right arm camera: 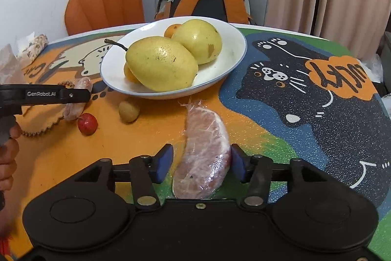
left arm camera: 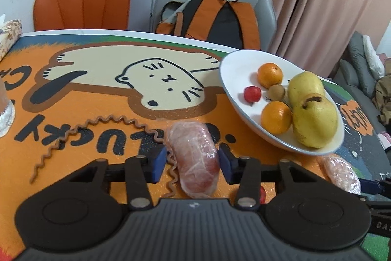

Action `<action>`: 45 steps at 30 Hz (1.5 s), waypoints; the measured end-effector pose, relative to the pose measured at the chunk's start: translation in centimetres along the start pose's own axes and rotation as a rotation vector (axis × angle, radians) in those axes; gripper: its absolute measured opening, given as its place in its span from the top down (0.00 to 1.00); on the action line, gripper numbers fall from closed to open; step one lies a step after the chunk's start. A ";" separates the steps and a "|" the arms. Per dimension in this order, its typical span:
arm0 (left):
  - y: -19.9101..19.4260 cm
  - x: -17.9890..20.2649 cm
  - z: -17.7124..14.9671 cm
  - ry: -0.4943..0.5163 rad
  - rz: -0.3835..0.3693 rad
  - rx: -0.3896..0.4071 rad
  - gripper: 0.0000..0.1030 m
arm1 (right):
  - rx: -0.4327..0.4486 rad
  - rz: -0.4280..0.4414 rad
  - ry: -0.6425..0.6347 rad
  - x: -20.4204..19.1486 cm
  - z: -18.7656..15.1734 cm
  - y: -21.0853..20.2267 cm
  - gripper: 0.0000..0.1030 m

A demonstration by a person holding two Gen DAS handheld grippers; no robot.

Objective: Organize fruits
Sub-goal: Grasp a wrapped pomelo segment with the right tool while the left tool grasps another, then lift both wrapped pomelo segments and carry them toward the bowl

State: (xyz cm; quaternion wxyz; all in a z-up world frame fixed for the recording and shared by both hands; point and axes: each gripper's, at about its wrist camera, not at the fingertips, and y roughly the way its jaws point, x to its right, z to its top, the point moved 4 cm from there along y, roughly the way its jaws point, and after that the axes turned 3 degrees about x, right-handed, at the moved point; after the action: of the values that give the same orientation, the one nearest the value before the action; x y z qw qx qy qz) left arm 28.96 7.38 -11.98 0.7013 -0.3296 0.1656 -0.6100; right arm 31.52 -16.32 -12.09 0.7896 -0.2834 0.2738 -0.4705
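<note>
Left gripper (left arm camera: pixel 193 164): straddling wrapped pomelo wedge (left arm camera: pixel 195 160), pads not clearly pressing, lined up for pickup.
Right gripper (right arm camera: pixel 201 163): spread around second wedge (right arm camera: pixel 204 153).
Plate (right arm camera: pixel 232 58): collecting fruit.

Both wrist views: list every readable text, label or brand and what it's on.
"GenRobot.AI": on the left gripper's black side bar, seen from the right wrist view.
"LUCKY": printed on the orange part of the table mat, upside down to the camera.
"LUCKY": in the mat's orange speech bubble, upside down.
"C...": cut off at the mat's left edge, unreadable.
"OAS...": partial letters on the right gripper body, cut off.
</note>
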 end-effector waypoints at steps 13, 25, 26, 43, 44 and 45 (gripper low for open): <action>-3.2 -0.8 -1.2 0.002 -0.070 0.000 0.77 | 0.023 -0.030 -0.065 -1.9 -0.4 -0.3 0.61; -4.6 -1.9 -1.6 -0.019 -0.068 -0.007 0.79 | 0.074 0.013 -0.010 -1.9 0.0 -1.8 0.78; -4.5 -1.7 -1.7 -0.014 -0.067 -0.009 0.78 | 0.073 0.017 -0.006 -1.8 0.0 -1.8 0.78; -2.5 0.4 -2.2 0.067 -0.010 -0.040 0.61 | 0.082 0.052 0.033 -1.2 0.1 -2.0 0.81; -2.4 0.5 -2.3 0.074 -0.010 -0.042 0.60 | 0.077 0.053 0.039 -1.1 0.1 -1.9 0.80; -2.4 0.7 -2.3 0.083 -0.007 -0.037 0.60 | 0.069 0.050 0.041 -1.0 0.1 -1.7 0.75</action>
State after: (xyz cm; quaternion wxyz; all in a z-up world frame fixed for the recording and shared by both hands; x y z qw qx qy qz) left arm 25.82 5.99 -11.98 0.6856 -0.3175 0.2044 -0.6224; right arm 30.19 -16.03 -10.63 0.8044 -0.2395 0.2805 -0.4656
